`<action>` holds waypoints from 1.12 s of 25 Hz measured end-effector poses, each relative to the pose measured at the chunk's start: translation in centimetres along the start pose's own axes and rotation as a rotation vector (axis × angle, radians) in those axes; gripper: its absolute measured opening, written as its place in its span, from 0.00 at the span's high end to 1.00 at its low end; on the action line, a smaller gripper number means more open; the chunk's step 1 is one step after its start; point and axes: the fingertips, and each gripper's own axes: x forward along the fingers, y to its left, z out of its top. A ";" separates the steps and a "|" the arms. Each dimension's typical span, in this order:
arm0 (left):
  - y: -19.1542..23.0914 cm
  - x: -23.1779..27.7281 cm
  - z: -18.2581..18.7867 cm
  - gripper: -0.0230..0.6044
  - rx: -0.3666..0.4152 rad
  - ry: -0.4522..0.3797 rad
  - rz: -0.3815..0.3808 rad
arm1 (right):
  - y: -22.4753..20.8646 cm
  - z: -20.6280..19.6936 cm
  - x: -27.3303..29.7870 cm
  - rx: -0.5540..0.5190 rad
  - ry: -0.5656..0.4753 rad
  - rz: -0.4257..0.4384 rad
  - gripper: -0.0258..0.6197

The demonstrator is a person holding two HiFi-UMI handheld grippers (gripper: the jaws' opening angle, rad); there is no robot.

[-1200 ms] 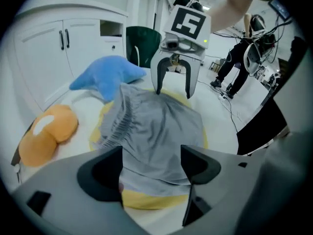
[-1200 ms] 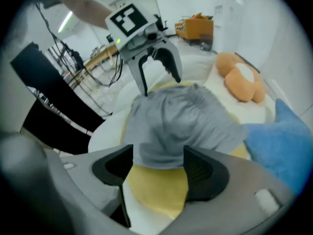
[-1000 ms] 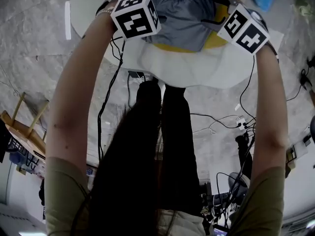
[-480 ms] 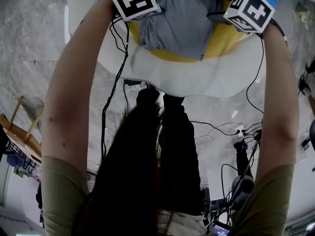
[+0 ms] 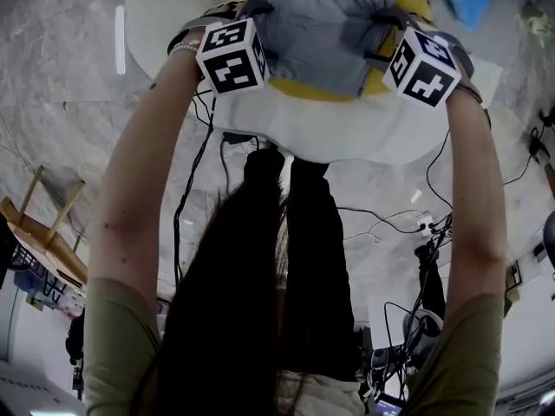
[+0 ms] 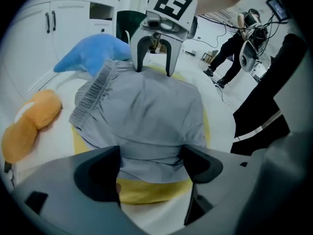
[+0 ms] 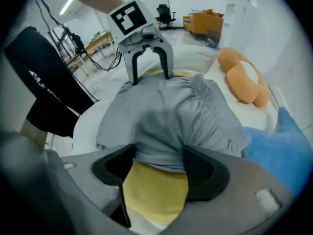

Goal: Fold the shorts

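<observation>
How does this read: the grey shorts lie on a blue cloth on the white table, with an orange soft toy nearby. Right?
Not quite. The cloth under the grey shorts is a yellow cloth, not a blue one, as the left gripper view shows. The blue cloth lies off by the waistband. The rest holds: white table, orange soft toy nearby.

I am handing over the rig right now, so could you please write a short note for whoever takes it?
Left gripper: open, its jaws have just been opening; one end of the grey shorts lies loose between them.
Right gripper: open, with the opposite end between its jaws, not pinched.
Things: shorts lie flat on the yellow cloth on the white table.
Done: shorts spread out; no fold shows.
Left: grip and fold.
</observation>
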 end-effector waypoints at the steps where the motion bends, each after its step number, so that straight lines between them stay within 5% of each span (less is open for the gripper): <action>1: 0.2 0.1 -0.1 0.34 -0.004 -0.011 0.012 | -0.3 0.0 -0.1 0.016 -0.017 -0.018 0.47; 8: -2.4 -2.8 2.4 0.34 -0.053 -0.118 0.098 | 4.1 3.4 -1.5 0.012 -0.115 -0.137 0.47; 13: -6.2 0.3 -1.1 0.34 0.026 0.020 0.055 | 7.7 0.6 1.8 0.039 -0.038 -0.151 0.47; 19: -5.7 0.7 -2.4 0.34 -0.005 -0.002 0.083 | 7.3 -0.2 2.2 0.022 -0.056 -0.195 0.47; 23: -5.3 -1.6 -0.7 0.34 -0.148 -0.071 0.094 | 7.4 2.0 -1.1 0.090 -0.178 -0.218 0.47; 28: -5.7 -11.6 4.2 0.34 -0.415 -0.348 0.180 | 8.7 6.7 -11.7 0.299 -0.490 -0.339 0.47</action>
